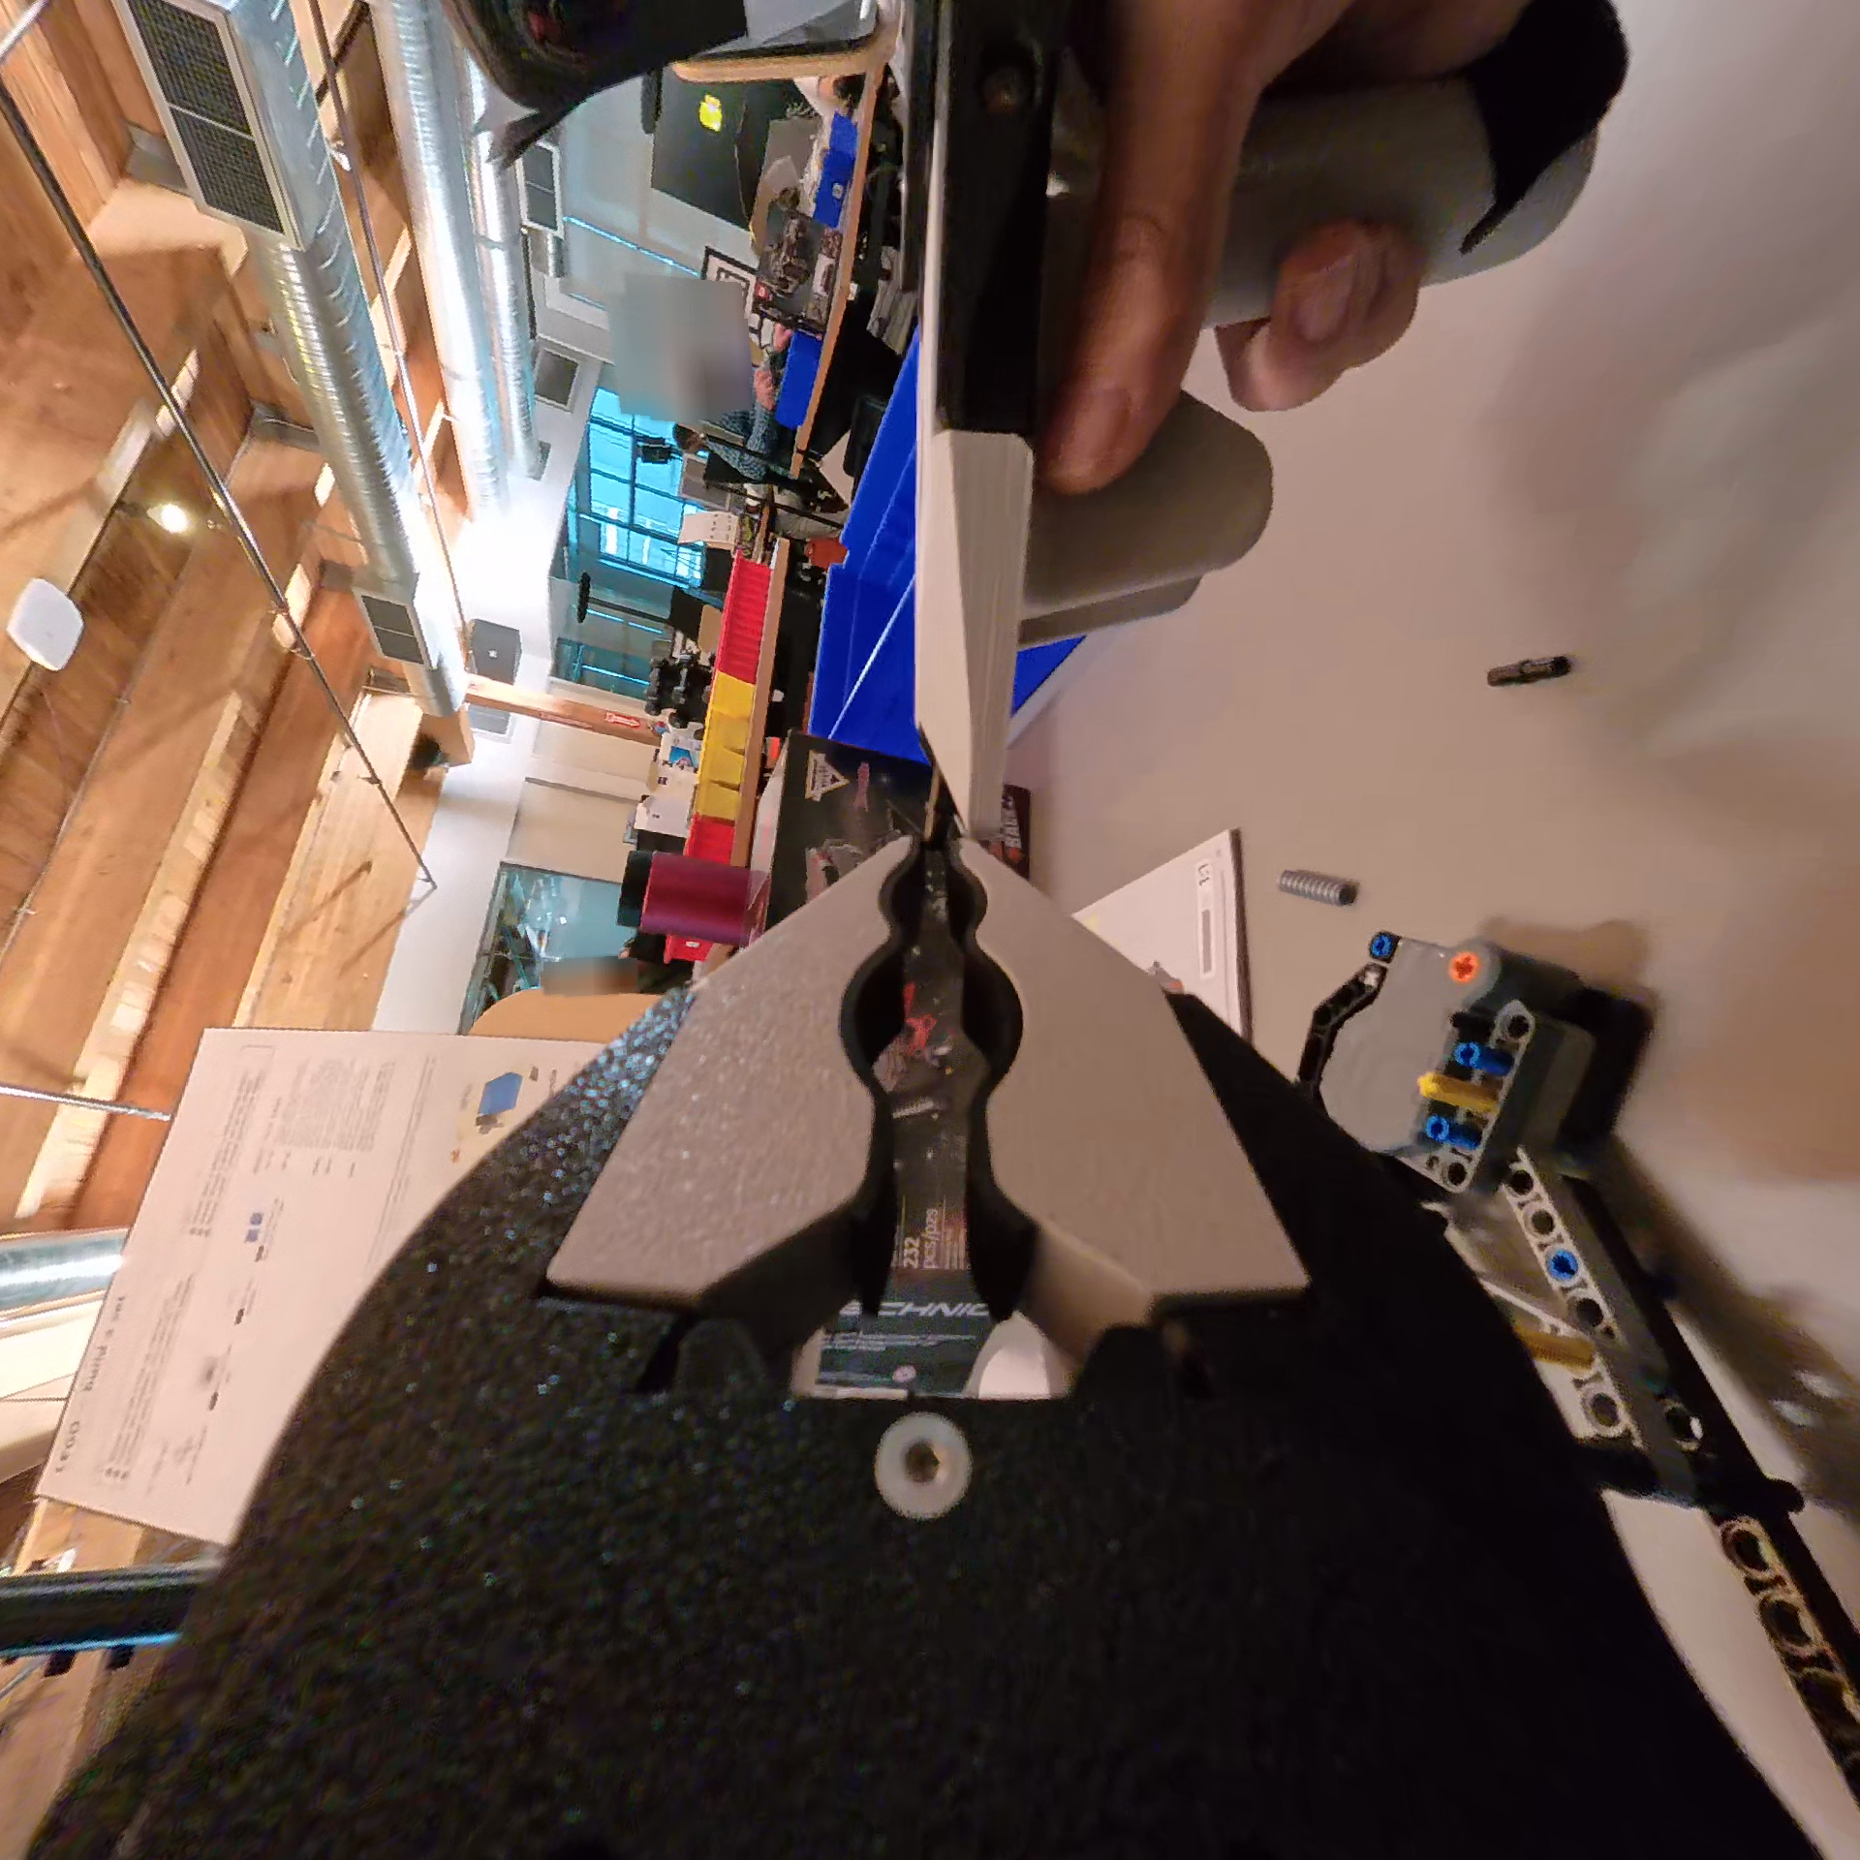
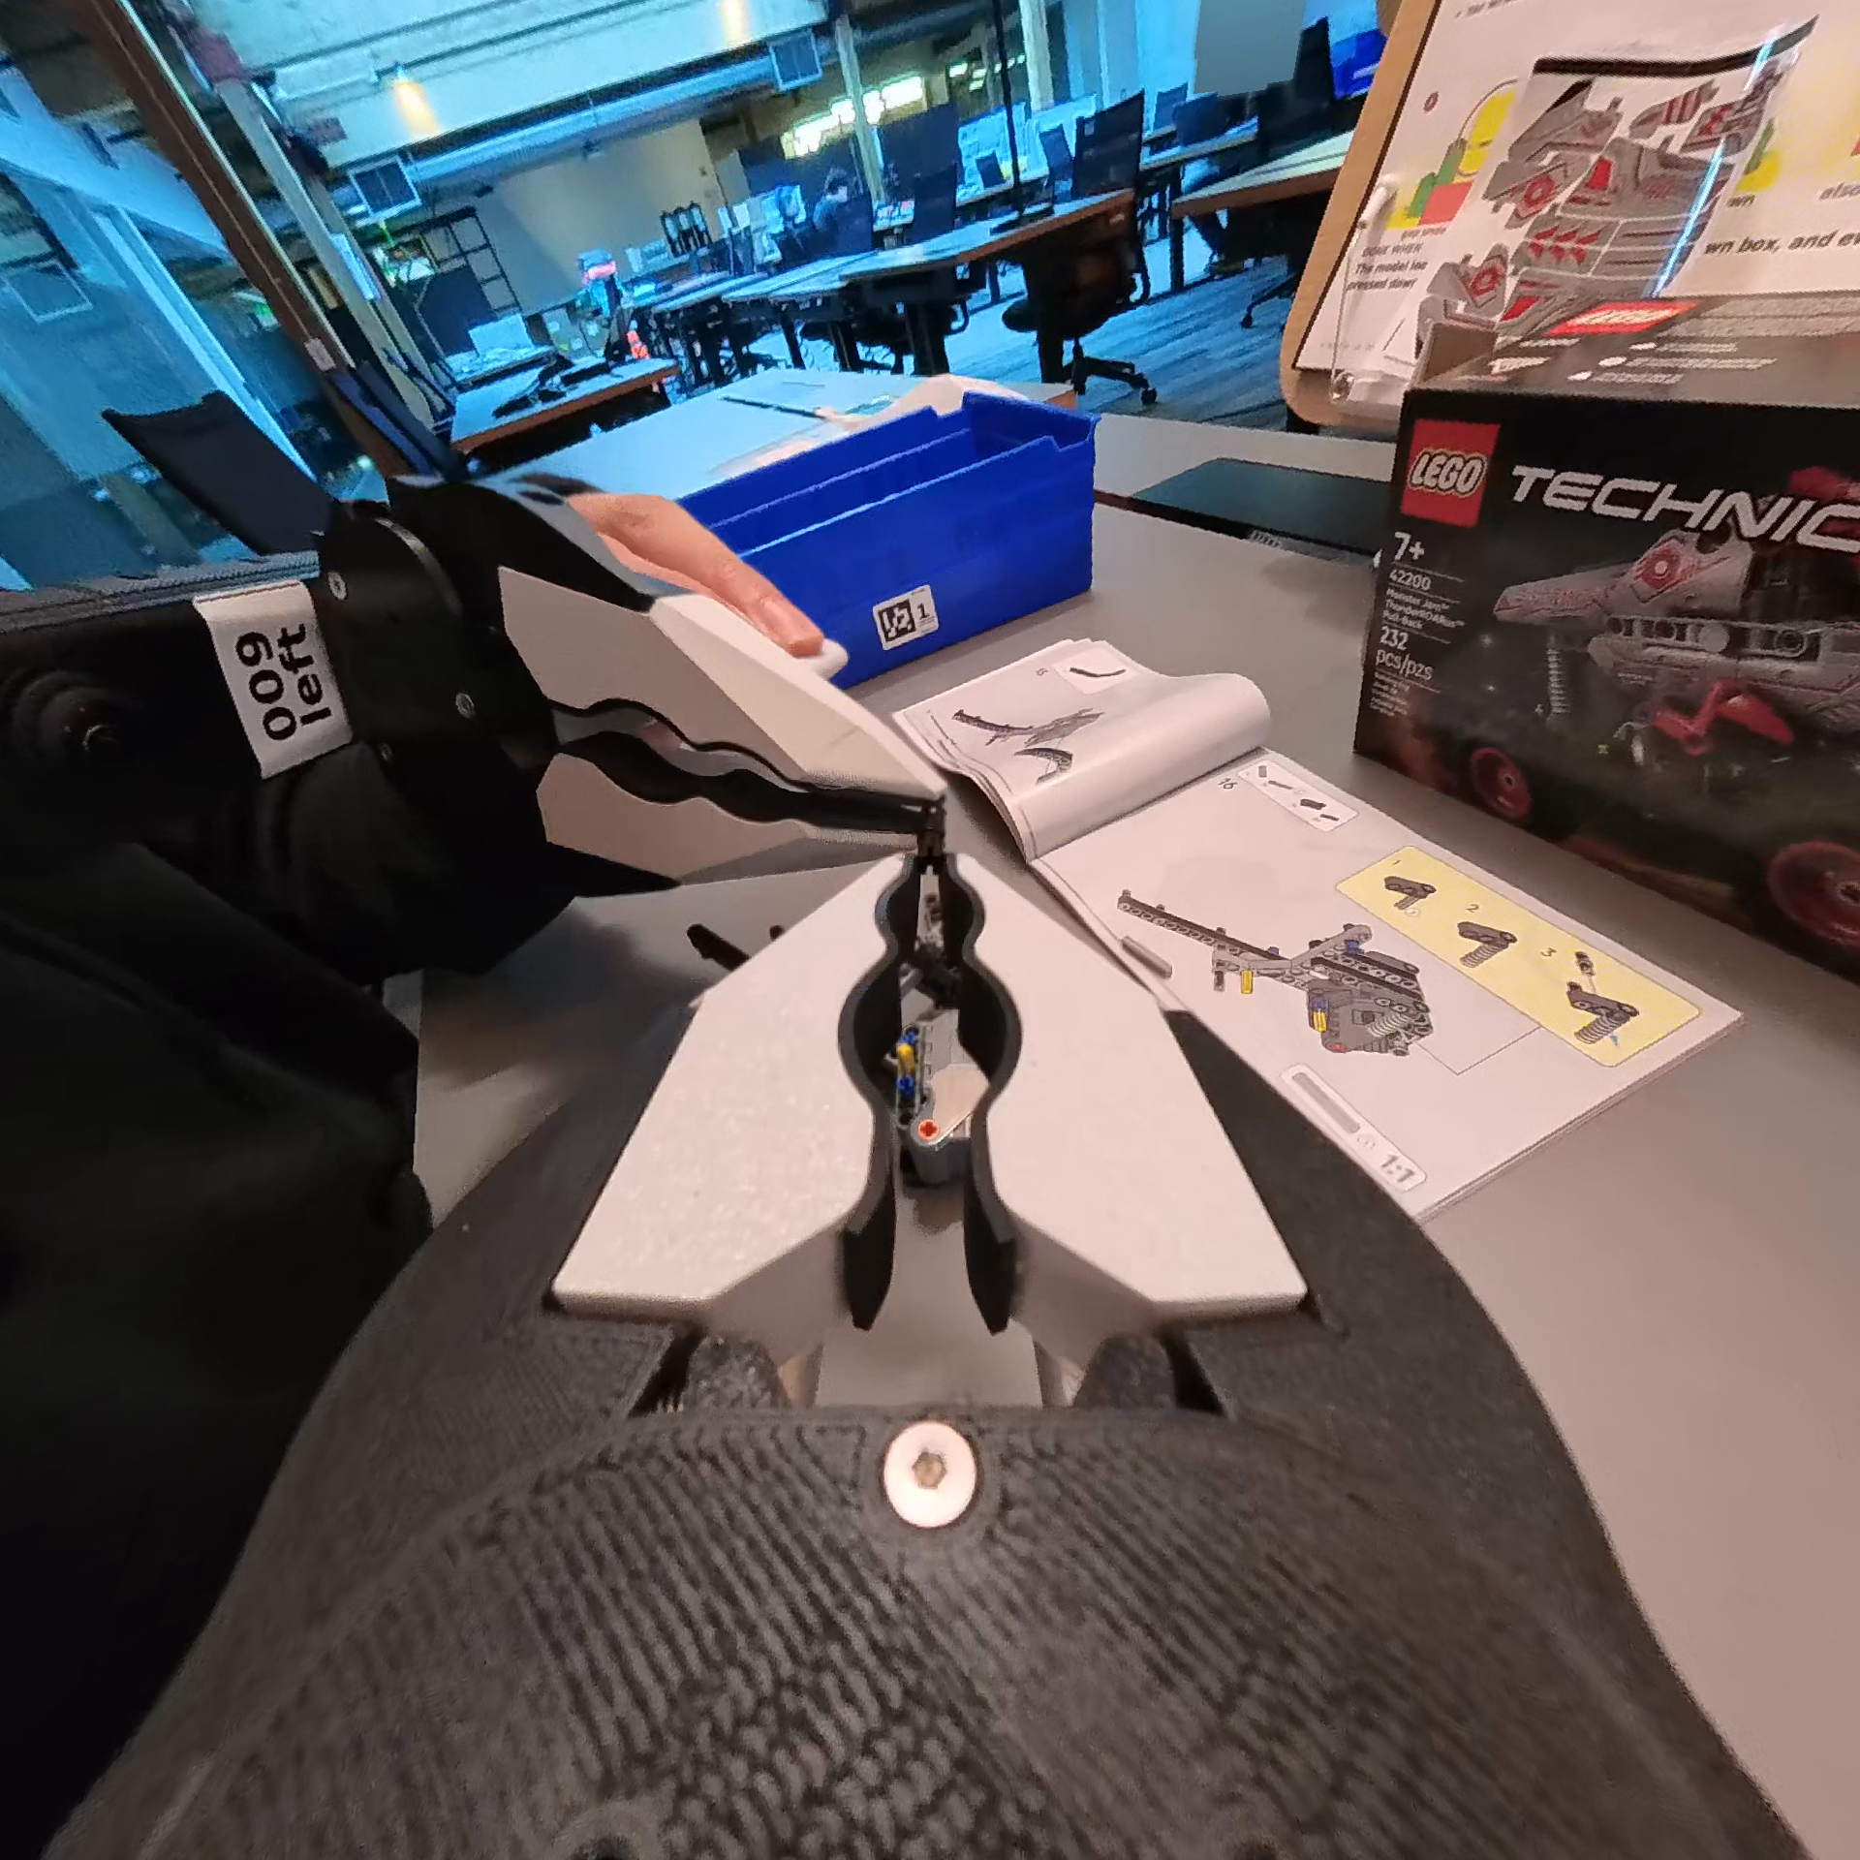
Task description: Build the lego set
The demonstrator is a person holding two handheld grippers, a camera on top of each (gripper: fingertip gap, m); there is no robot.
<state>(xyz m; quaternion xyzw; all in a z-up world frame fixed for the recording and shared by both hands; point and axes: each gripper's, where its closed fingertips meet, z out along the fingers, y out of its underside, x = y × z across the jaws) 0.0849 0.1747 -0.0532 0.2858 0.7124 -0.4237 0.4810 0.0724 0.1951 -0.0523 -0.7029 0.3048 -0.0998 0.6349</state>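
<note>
My left gripper [image 1: 931, 856] and my right gripper [image 2: 931, 858] meet tip to tip above the table. Both are shut, and a small black Lego piece [image 2: 934, 830] sits pinched between the two pairs of tips; it also shows in the left wrist view [image 1: 936, 817]. The right gripper [image 1: 956, 775] comes in from the top there, and the left gripper [image 2: 931, 803] comes in from the left in the right wrist view. The part-built grey model [image 1: 1459, 1067], with blue and yellow pins and a long beam [image 1: 1610, 1339], lies on the table below; a sliver shows between the right fingers [image 2: 931, 1102].
An open instruction booklet [image 2: 1359, 986] lies right of the grippers, with the Lego box [image 2: 1631, 644] behind it. A blue bin [image 2: 906, 533] stands at the back. A loose black pin [image 1: 1528, 669] and a grey spring [image 1: 1316, 888] lie on the table. A printed sheet [image 1: 302, 1258] stands on a board.
</note>
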